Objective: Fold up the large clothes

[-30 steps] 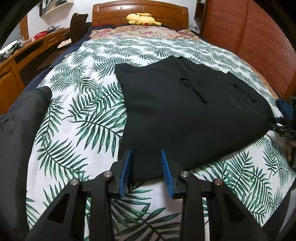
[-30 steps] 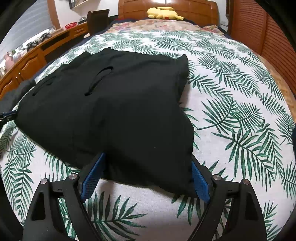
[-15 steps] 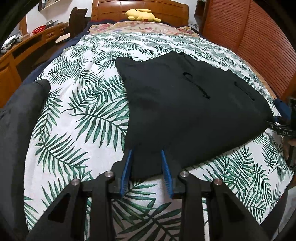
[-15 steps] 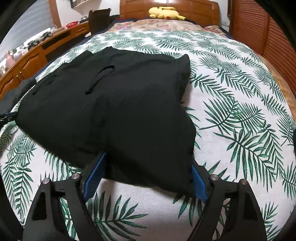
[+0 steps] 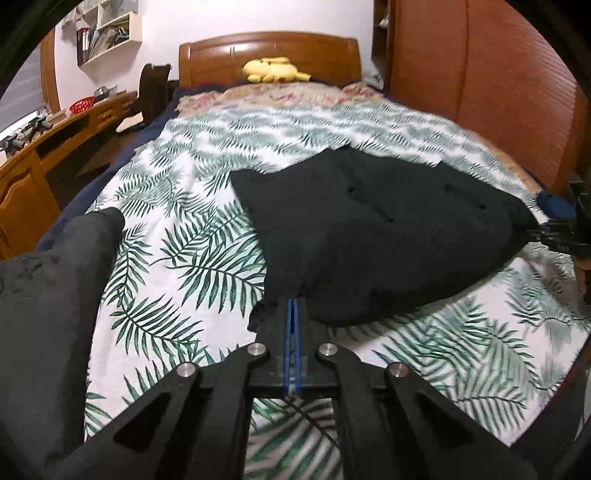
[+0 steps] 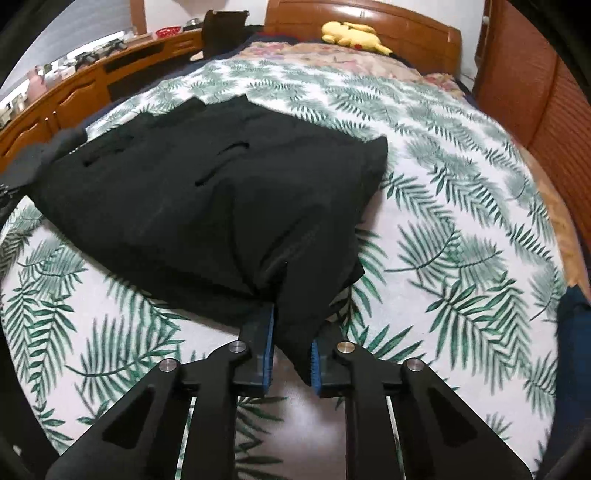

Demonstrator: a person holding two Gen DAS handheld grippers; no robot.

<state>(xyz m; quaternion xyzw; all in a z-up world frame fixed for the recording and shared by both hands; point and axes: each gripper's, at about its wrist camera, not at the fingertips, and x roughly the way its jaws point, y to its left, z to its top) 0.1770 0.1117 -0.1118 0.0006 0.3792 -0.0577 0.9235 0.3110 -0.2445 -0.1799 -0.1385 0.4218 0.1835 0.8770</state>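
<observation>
Both near corners of the black garment (image 5: 376,236), spread on the leaf-print bed (image 5: 177,258), are pinched, one in the closed left tool (image 5: 293,314), one in the right tool (image 6: 290,332), so I'd judge folding has barely started.

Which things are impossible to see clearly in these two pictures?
- Left wrist view: the cloth between the left tongs; the closed pads hide it.
- Right wrist view: the underside of the black garment, which covers the bedspread.
- Left wrist view: items on the shelf; too small.
- Both views: the picture corners; the lens edge cuts them off.
</observation>
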